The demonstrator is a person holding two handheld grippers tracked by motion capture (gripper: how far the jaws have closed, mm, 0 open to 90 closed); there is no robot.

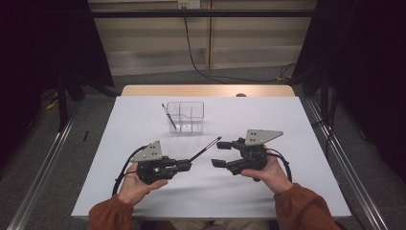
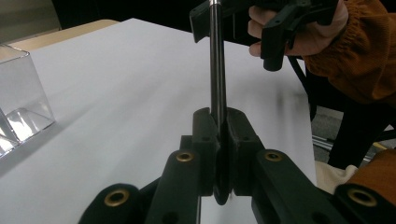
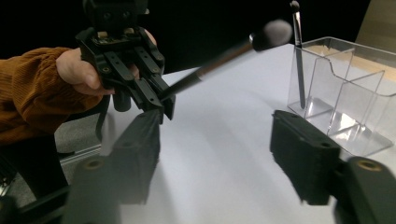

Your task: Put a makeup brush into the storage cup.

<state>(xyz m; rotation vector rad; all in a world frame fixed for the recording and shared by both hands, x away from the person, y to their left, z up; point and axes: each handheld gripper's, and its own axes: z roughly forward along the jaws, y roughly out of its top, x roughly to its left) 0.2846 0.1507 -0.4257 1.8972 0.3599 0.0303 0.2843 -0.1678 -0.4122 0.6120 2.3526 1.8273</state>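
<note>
My left gripper (image 1: 189, 165) is shut on the lower end of a slim black makeup brush (image 1: 206, 147), which slants up and to the right over the white table. In the left gripper view the brush handle (image 2: 215, 70) rises straight from between the closed jaws. My right gripper (image 1: 219, 154) faces it from the right, jaws apart and nothing between the pads. In the right gripper view the brush's pale fluffy head (image 3: 275, 32) hangs above and beyond my right gripper (image 3: 217, 126), clear of both jaws.
A clear plastic organizer (image 1: 186, 116) with compartments stands at the table's back middle, and a second dark brush (image 1: 168, 116) leans in its left compartment. The white tabletop (image 1: 268, 191) ends in a wooden strip at the far side, with metal rails along both sides.
</note>
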